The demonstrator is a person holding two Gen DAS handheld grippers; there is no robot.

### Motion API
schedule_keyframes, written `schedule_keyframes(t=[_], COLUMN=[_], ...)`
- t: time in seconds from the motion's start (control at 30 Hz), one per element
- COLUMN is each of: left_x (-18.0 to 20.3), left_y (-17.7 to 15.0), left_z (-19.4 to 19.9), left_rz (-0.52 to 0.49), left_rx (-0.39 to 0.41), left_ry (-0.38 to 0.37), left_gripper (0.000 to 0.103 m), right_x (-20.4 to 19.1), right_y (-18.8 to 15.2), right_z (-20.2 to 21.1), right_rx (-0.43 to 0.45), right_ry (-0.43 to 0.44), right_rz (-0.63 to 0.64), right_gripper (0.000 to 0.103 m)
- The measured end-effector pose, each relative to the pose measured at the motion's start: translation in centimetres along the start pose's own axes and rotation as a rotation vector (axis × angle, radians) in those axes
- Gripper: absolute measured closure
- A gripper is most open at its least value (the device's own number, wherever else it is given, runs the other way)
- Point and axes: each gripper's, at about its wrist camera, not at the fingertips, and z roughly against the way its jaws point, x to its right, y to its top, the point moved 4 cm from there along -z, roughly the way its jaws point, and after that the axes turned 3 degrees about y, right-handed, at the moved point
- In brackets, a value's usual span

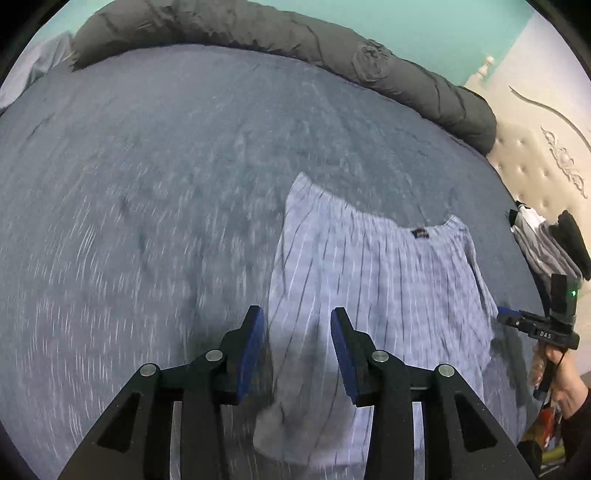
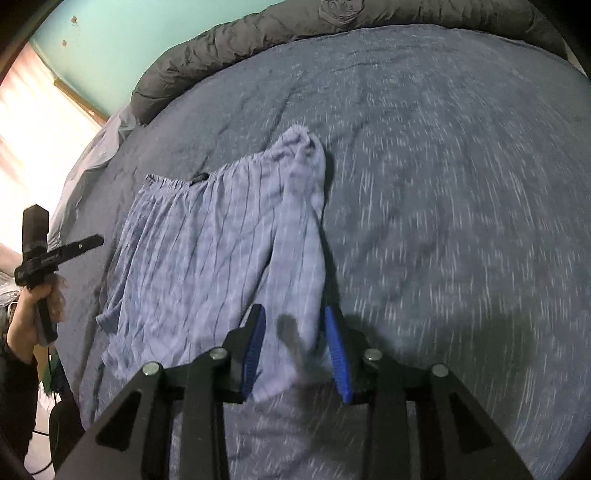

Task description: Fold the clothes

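In the left wrist view the left gripper hangs over the near left part of the striped garment, its blue-padded jaws apart with cloth showing below the gap; the pads press on nothing. In the right wrist view the right gripper sits over the garment's near right edge, jaws likewise apart, a limp fold of cloth lying between them but not pinched.

The garment, pale blue with thin dark stripes, lies spread on the bed, running from the near edge away toward its gathered waistband with a small dark label. Its far right corner is bunched into a soft hump. Each gripper shows from the side in the other's view, at the garment's outer margin, held by a hand on its handle.

To the left of the garment the blue-grey bedcover lies wide and bare, and the same holds to its right. Near the right edge of the bed lies a small stack of folded clothes. Farther off, a rolled dark grey duvet bounds the far side, with a cream tufted headboard at the right and a turquoise wall beyond.
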Motion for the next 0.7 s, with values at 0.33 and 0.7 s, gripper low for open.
schedule_keyframes(t=[0.33, 0.7], left_x=[-0.8, -2.1], left_y=[-5.1, -6.4], left_z=[-0.4, -0.2], left_rz=[0.112, 0.11], left_rx=[0.025, 0.042], left_ry=[-0.008, 0.004], left_gripper=[0.06, 0.059], right_x=[0.5, 6.2], right_y=[-1.1, -0.8], right_z=[-0.3, 3.3], right_rx=[0.003, 0.144], right_ry=[-0.059, 0.0], right_rz=[-0.007, -0.235], right_gripper=[0.102, 0.102])
